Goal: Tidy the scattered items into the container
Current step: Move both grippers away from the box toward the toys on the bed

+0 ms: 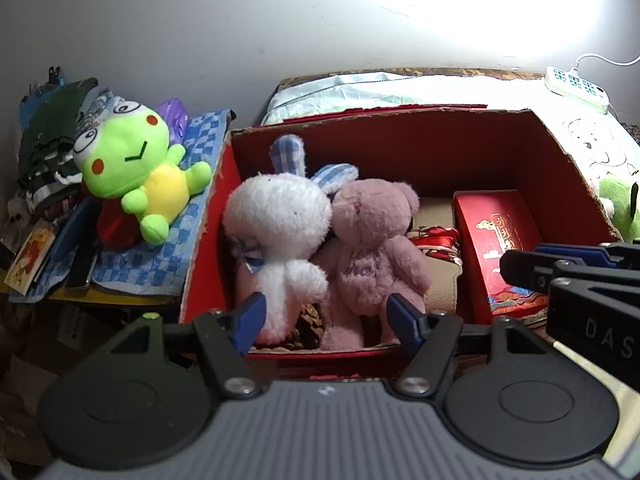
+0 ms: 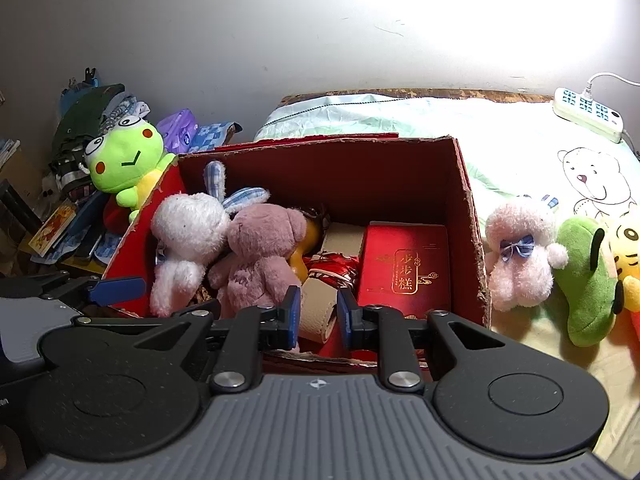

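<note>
The left gripper (image 1: pixel 325 316) is open and empty — the pink bear (image 1: pixel 372 236) sits just ahead in the red box (image 1: pixel 400 144). The right gripper (image 2: pixel 318 314) is nearly closed and holds nothing.

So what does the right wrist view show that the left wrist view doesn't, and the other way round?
Only the right wrist view shows the pale pink plush and the yellow plush outside the red box's right wall. Only the left wrist view shows the frog plush's whole body lying on blue checked cloth. Both show the red box, the white rabbit, the pink bear and the red gift box inside.
</note>
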